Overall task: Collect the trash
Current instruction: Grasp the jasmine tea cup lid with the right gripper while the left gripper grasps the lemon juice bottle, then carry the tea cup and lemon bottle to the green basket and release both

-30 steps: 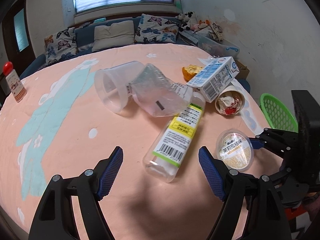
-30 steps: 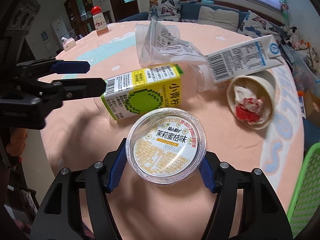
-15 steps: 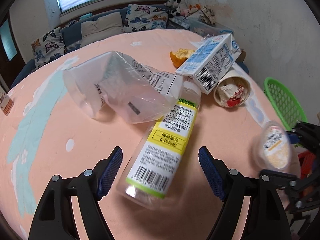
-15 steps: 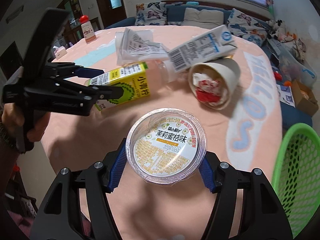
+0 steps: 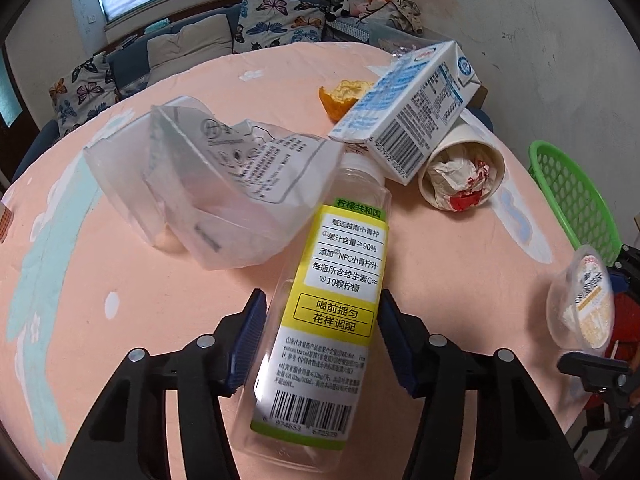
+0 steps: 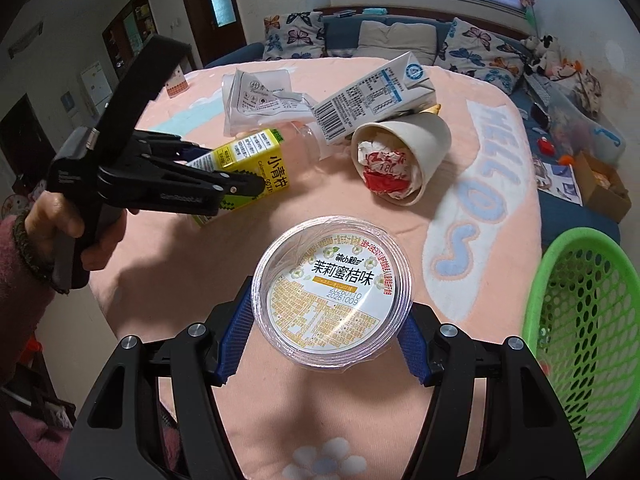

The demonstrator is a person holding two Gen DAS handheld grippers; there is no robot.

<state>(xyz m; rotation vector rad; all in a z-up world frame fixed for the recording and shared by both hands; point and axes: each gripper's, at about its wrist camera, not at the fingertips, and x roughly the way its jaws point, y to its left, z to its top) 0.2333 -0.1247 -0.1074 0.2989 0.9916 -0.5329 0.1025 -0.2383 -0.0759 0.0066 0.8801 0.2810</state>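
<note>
A clear bottle with a yellow-green label lies on the peach-covered table. My left gripper straddles its lower half. The jaws are closing, and the blue pads stand right at the bottle's sides with a thin gap on the left. My right gripper is shut on a clear round jelly cup with a printed lid, held above the table's near edge.
A green mesh basket stands beside the table at the right. A crumpled clear bag, a blue-white milk carton, a paper cup stuffed with wrappers and an orange peel lie beyond the bottle. A hand holds the left gripper.
My left gripper came forward and down over the bottle, and its jaws narrowed around it. My right gripper carried the jelly cup rightward toward the green basket.
</note>
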